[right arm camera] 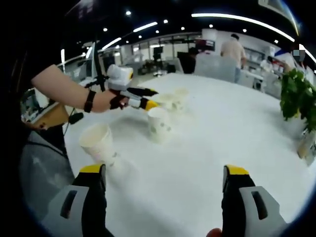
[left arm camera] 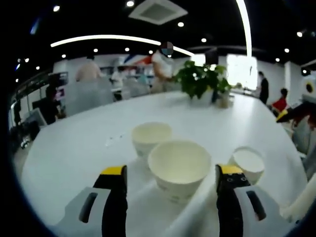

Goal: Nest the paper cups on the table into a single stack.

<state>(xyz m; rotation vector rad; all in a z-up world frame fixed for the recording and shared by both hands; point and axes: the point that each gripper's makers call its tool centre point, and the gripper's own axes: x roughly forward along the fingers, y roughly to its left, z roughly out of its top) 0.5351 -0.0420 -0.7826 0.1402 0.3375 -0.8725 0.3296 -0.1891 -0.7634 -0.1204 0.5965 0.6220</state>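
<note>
Matt white paper cups [left arm camera: 178, 168], smooth glossy white table [left arm camera: 89, 143], leafy plant [left arm camera: 202, 79]

I see a large white table [left arm camera: 74, 143] in an open office. Dark ceiling [left arm camera: 98, 19] with round spotlights and curved light strips [left arm camera: 103, 38]. A potted plant [left arm camera: 200, 79] stands at the table's far edge. A bright window [left arm camera: 242, 69] lies beyond.

Bright ceiling strips [left arm camera: 106, 38] and spots glare on the white table [right arm camera: 212, 138], soft throughout, shadows faint, edges bowed.
</note>
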